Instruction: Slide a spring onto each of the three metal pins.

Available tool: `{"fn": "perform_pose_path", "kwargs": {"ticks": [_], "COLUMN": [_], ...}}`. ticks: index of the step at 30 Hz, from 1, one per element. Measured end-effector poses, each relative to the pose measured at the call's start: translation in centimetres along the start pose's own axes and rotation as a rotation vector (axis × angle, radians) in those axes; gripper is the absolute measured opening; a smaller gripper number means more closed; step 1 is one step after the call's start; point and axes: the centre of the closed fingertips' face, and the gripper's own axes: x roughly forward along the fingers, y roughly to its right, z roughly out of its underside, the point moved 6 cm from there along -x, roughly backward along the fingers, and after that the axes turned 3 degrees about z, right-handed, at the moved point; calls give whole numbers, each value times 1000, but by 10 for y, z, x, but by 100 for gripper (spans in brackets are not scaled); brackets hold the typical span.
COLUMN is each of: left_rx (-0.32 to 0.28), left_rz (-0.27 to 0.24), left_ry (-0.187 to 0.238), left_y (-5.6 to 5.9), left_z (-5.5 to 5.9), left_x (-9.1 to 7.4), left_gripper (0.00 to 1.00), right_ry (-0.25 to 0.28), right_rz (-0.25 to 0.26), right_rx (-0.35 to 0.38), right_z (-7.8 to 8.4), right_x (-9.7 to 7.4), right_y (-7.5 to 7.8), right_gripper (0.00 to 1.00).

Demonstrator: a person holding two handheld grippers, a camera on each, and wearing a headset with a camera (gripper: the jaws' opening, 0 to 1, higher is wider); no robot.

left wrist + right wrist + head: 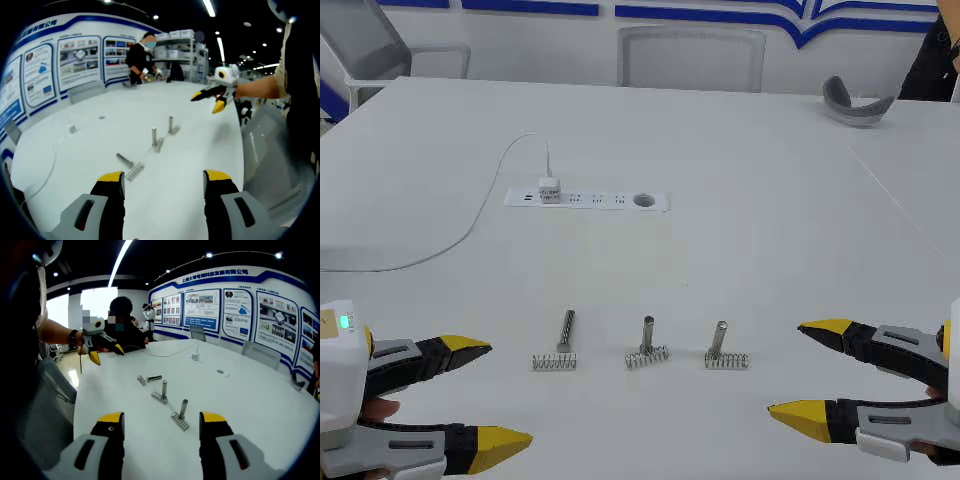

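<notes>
Three short metal pins sit in a row on the white table (720, 200). The left pin (566, 330) lies flat, while the middle pin (648, 333) and the right pin (719, 338) stand upright. A small spring lies at the foot of each: left spring (554, 361), middle spring (647, 356), right spring (727, 360). My left gripper (495, 392) is open at the lower left, well short of the left spring (135, 171). My right gripper (798, 368) is open at the lower right, apart from the right pin (183, 408). Neither holds anything.
A white power strip (587, 199) with a plugged charger and a trailing cable lies mid-table behind the pins. A grey curved band (856, 103) rests at the far right. Chairs (691, 55) stand along the far edge. People stand in the background (142, 57).
</notes>
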Motion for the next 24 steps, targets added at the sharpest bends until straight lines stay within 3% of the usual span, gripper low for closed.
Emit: {"fn": "perform_pose_path", "kwargs": {"ticks": [24], "left_rx": [-27], "left_rz": [-8], "left_ry": [-2], "left_y": [-4], "left_z": [3], "left_x": [2], "left_gripper": [63], "right_ry": [-7], "right_rz": [16], "right_rx": [17], "right_z": [5], "right_x": [-4], "right_y": [5], "right_gripper": [60]}}
